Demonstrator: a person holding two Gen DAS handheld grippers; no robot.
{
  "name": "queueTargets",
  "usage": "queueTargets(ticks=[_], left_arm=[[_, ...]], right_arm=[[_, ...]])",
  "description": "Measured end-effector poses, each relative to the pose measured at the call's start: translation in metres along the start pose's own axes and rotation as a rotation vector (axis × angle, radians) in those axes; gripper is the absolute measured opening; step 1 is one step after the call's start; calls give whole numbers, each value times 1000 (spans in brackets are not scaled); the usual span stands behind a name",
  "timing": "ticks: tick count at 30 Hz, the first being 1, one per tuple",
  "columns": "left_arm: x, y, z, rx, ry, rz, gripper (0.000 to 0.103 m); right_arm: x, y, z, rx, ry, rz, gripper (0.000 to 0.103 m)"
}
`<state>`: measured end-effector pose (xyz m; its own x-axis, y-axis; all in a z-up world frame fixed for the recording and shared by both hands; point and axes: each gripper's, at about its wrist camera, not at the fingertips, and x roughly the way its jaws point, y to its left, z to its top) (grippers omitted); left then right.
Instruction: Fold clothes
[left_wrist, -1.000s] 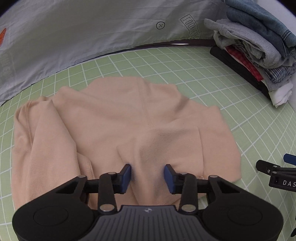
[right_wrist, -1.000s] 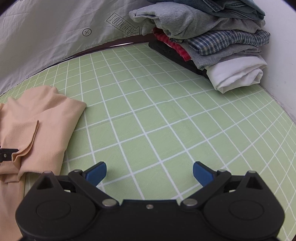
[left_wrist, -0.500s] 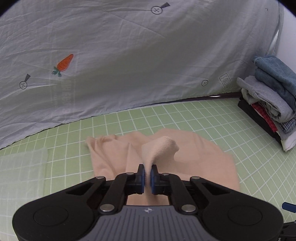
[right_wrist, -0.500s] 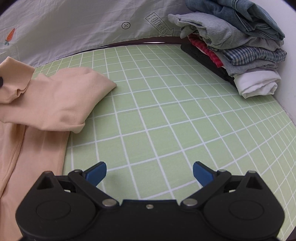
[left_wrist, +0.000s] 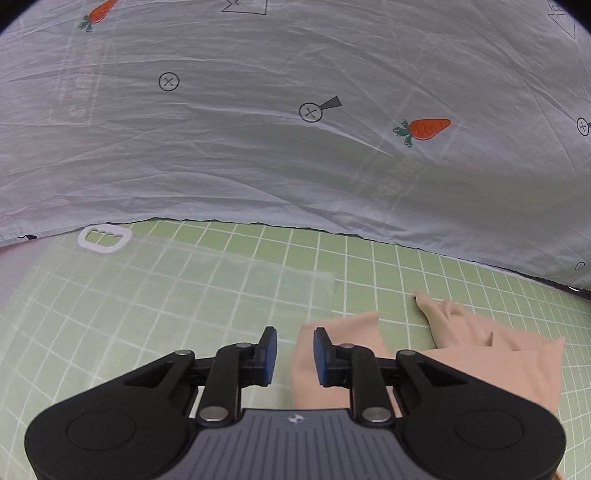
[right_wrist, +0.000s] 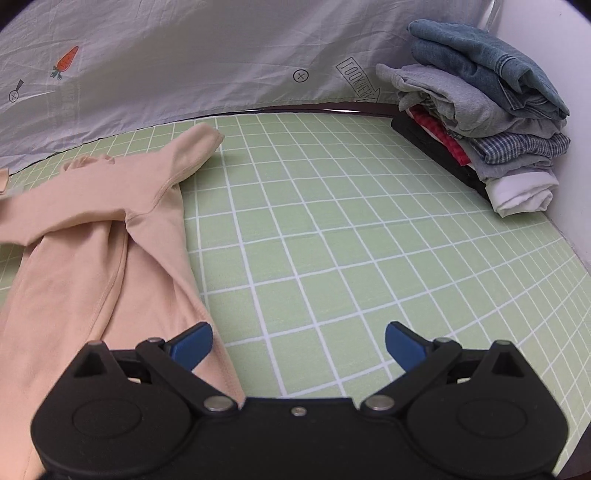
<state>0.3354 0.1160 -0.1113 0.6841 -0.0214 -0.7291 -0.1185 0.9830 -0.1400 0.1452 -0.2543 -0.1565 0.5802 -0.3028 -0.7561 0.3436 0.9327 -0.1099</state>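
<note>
Left hand-held gripper (left_wrist: 291, 356): blue pads part-way apart, just been opening; edge of peach long-sleeved knit top (left_wrist: 495, 362) shows in gap, by right pad, no pad pressing on it. Top lies on green white-gridded mat (left_wrist: 369, 266), spreading right of this gripper. Ahead-left: translucent plastic sheet (left_wrist: 166, 291) with white handle cut-out. Beyond: grey carrot-print cloth (left_wrist: 258, 147).

Right hand-held gripper (right_wrist: 298, 345): jaws wide apart, nothing between. Top's hem just beside left pad. Far ahead-right: stack of folded clothes (right_wrist: 487, 122).
</note>
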Motion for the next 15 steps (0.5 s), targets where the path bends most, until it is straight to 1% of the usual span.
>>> queueTargets(ticks=[1,2,3,4,6,9,11,13,15], left_arm=[[-4,6,-5,-17,7,-13,44],[-9,11,-11,-30,17,-26,48],[-14,9,-21,-30,33,-41,53],[-19,6,-32,-28,51,-57,55],[-29,-4,-57,-10,99,-94,58],[-42,-26,-103,23,186,-140,58],[-53,-42,-133,79,236,-151,59],[-63,-51,-151,124,255,-150,62],[-71,-54,-164,152,266,-152,62]], right_arm=[[-4,0,-1,0,-6,2,101],[-7,1,-1,0,-10,6,101],[-9,1,-3,-1,-10,11,101],[-11,1,-4,0,-6,18,101],[-12,0,-10,4,9,40,101],[-11,-5,-18,31,49,84,100],[-13,-10,-23,59,67,139,100],[-16,-13,-30,81,76,207,97],[-18,-12,-36,57,82,233,95]])
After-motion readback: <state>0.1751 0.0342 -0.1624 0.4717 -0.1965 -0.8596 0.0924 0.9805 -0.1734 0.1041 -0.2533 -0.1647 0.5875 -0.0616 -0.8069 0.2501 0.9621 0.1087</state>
